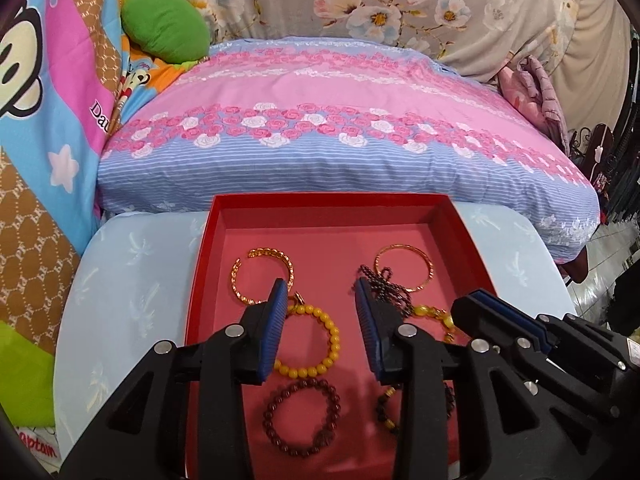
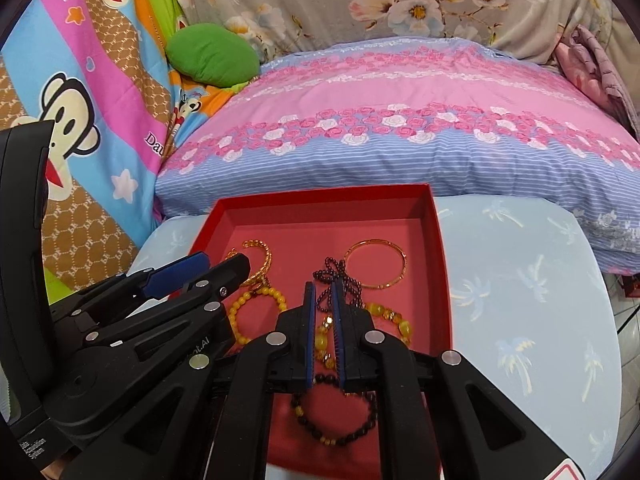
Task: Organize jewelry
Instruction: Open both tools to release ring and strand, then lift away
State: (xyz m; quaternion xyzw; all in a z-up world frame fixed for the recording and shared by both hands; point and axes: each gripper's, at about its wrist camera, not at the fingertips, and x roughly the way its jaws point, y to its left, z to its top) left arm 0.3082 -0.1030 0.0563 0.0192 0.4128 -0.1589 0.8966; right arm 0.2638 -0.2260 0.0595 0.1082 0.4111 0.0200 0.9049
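Observation:
A red box (image 1: 208, 264) (image 2: 440, 248) sits on a pale blue cushion and holds several bracelets: a gold cuff (image 1: 262, 278), a gold bangle (image 1: 404, 266) (image 2: 375, 264), a yellow bead bracelet (image 1: 316, 342) (image 2: 256, 312), a dark red bead bracelet (image 1: 302, 416), a dark bead chain (image 1: 384, 284) (image 2: 340, 284), an amber bead bracelet (image 2: 386, 314) and a dark-and-amber bracelet (image 2: 334, 416). My left gripper (image 1: 322, 292) is open over the yellow bracelet. My right gripper (image 2: 323, 294) hovers over the chain, jaws nearly closed, holding nothing.
A pink and blue floral pillow (image 1: 320, 120) lies right behind the box. A green cushion (image 1: 164, 26) and a cartoon blanket (image 1: 44, 80) are at the left. The pale blue cushion (image 2: 520, 300) extends to the right of the box.

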